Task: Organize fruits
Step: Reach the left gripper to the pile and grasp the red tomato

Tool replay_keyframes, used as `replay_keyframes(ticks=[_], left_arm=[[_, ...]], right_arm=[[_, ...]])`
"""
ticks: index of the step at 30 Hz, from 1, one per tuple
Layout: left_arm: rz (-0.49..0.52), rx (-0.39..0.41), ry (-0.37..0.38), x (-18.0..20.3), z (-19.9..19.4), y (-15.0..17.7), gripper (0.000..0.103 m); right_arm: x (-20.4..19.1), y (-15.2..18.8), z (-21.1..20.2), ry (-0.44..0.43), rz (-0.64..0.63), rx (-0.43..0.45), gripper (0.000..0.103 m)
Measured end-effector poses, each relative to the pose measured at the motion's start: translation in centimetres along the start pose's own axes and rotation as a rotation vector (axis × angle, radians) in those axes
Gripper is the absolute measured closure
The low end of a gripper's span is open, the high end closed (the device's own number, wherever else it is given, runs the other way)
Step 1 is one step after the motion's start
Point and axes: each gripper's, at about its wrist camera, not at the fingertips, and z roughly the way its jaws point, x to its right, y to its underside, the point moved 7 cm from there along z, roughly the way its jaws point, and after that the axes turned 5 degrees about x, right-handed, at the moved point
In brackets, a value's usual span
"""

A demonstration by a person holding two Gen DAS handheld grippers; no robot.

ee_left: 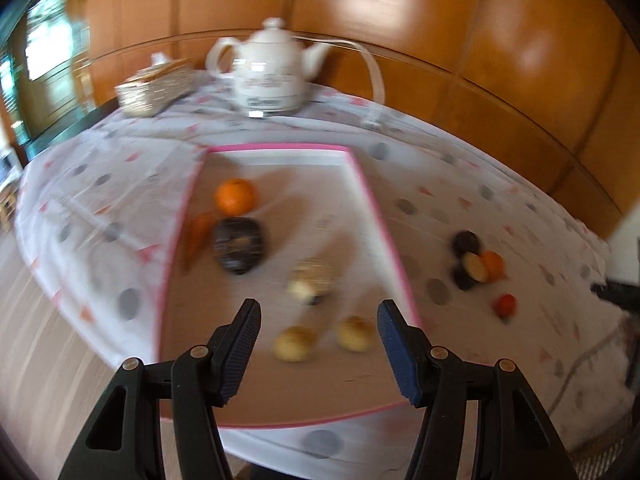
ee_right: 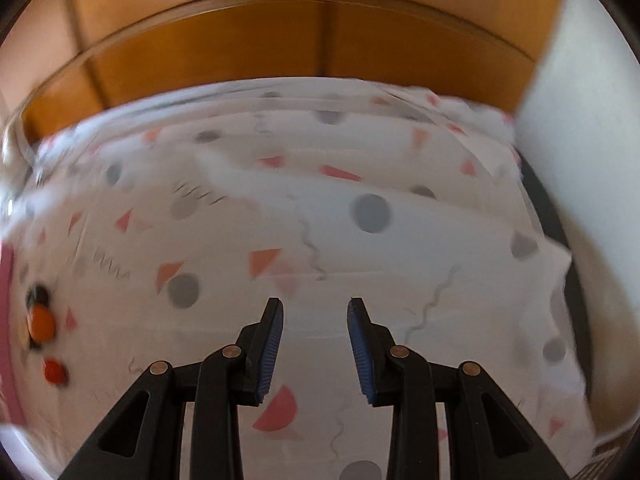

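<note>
L gripper: jaws wide, nothing between them, above the near end of the pink-rimmed tray. Just ahead of the jaws, inside the tray: two pale yellow fruits, a blurred pale one beyond them. Further ahead, left of the jaws' line: dark fruit, orange, carrot-like piece by the tray wall. Right of the jaws, outside the tray on the worktop cloth: cluster of dark and orange fruits, small red one nearer. Teapot and basket far ahead.

R gripper: jaws moderately apart, empty, over bare cloth; same cluster far to their left, blurred.
</note>
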Motion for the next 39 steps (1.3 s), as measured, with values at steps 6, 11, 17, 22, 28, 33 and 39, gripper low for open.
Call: replay_keyframes(ticks=[6,11,17,22,28,33,39], left_arm=[[0.168,-0.087,0.196,8.4,2.0,0.5,0.042],[0.271,-0.154,0.294,14.4,4.1,1.5,0.042],[0.317,-0.202,0.334,19.2,6.6,2.6,0.047],[0.325,-0.228,0.314,20.7,8.5,3.1,0.050],[0.337,-0.248,0.282,21.7,10.5,3.6,0.057],[0.411,-0.209,0.233,22.3,11.2,4.3,0.066],[0.375,-0.180,0.221,21.4,11.2,3.9,0.072]], right_arm=[[1.9,-0.5,-0.1,-0.026,0.100,0.003,0.069],[0.5,-0.6,-0.4,-0.048,0.074,0.011,0.069],[0.0,-0.6,-0.6,-0.066,0.060,0.013,0.069],[0.7,-0.9,-0.8,-0.038,0.076,0.023,0.069],[3.0,-1.3,-0.8,-0.038,0.191,0.028,0.069],[2.8,-1.3,-0.6,-0.050,0.193,0.026,0.069],[2.4,-1.3,-0.4,-0.054,0.172,0.021,0.069]])
